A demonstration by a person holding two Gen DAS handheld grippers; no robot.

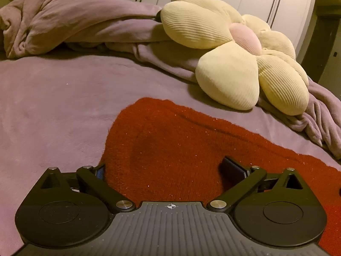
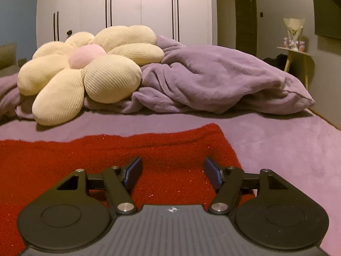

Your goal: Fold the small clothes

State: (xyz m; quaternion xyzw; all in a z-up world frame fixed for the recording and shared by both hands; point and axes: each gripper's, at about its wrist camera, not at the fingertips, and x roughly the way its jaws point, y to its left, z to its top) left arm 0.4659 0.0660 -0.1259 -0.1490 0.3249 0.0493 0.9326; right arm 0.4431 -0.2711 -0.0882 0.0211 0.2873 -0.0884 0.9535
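Note:
A red knitted garment lies flat on the purple bed cover. My left gripper hangs low over the garment's left end with its jaws spread wide. The right fingertip stands on the red knit, and the left one sits at the cloth's edge, partly hidden by it. In the right wrist view the same garment stretches off to the left. My right gripper is open above its right end, with both blue pads clear of the cloth and nothing clamped between them.
A cream flower-shaped cushion rests just beyond the garment. A crumpled purple blanket is heaped along the far side of the bed. White wardrobe doors stand behind, and a small yellow side table is at the right.

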